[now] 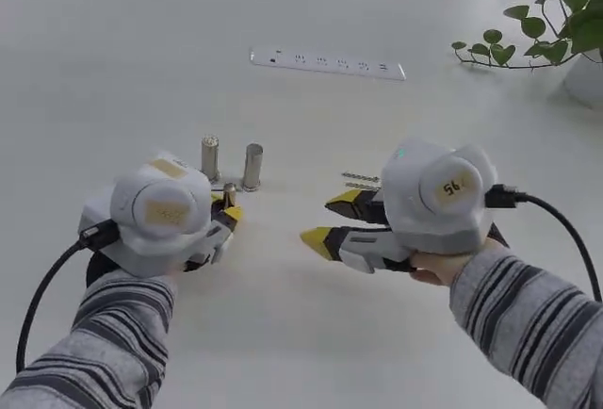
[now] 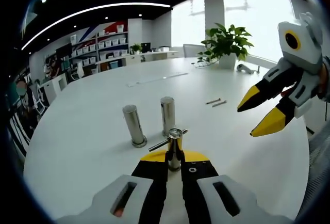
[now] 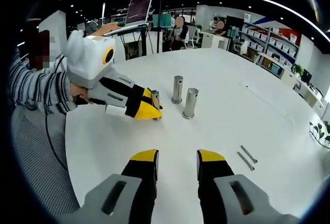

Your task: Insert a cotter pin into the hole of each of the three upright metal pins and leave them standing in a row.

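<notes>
The metal pin (image 2: 175,140) with a cotter pin (image 2: 161,143) through it near its top stands upright, clamped between the jaws of my left gripper (image 2: 174,158), at 12 o'clock right at its tips. Just beyond it stand a second pin (image 2: 134,125) at 11 o'clock and a third pin (image 2: 167,115) at 12 o'clock, both apart from the gripper. My right gripper (image 3: 178,157) hovers with its jaws apart and empty, and two loose cotter pins (image 3: 248,154) lie on the table (image 3: 232,105) at about 2 o'clock from it.
</notes>
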Motion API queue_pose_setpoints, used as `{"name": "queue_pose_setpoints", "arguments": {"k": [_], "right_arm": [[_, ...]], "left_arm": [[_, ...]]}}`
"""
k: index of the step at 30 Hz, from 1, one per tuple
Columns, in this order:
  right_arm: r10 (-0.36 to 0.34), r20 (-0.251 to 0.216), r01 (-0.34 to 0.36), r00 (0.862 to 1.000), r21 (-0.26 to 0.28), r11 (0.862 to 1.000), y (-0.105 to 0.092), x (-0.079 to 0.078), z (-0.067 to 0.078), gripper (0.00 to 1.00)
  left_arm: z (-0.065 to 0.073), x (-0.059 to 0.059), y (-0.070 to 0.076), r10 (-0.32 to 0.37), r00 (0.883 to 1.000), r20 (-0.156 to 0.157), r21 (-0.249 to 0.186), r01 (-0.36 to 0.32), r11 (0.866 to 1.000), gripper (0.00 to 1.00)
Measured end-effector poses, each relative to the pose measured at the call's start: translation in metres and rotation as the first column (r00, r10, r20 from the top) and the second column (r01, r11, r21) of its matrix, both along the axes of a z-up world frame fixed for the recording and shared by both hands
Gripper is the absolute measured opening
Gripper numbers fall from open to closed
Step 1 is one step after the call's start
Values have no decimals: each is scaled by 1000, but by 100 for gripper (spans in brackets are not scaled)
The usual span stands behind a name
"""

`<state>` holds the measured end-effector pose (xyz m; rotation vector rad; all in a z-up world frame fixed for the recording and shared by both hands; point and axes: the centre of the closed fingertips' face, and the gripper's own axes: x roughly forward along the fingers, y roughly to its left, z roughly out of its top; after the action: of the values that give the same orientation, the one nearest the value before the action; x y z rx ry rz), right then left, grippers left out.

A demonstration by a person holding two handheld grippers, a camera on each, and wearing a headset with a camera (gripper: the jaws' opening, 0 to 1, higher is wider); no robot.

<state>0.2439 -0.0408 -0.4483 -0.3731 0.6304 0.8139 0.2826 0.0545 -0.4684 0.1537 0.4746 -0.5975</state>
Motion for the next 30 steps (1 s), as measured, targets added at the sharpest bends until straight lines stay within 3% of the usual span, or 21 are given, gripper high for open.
{"name": "queue_pose_setpoints", "arguments": {"k": [3, 11, 17, 25, 30], "right_arm": [[-17, -15, 18, 1000, 18, 1000, 1, -2, -2, 25], [-17, -26, 18, 1000, 19, 1000, 3, -4, -4, 24], [-27, -28, 27, 999, 21, 999, 1, -1, -2, 24], [-17, -40, 18, 999, 20, 1000, 4, -3, -4, 24], [-14, -47, 15, 999, 21, 1000, 6, -5, -6, 24]], "left_arm": [[0, 1, 5, -7, 1000, 7, 21, 7, 1000, 5], [-5, 3, 13, 2, 1000, -1, 27, -2, 1000, 5], [-5, 1, 10, -8, 1000, -6, -14, 8, 1000, 5], [-3, 0, 9, -5, 1000, -4, -16, 5, 1000, 5], [-5, -1, 11, 8, 1000, -23, -27, -9, 1000, 6]]}}
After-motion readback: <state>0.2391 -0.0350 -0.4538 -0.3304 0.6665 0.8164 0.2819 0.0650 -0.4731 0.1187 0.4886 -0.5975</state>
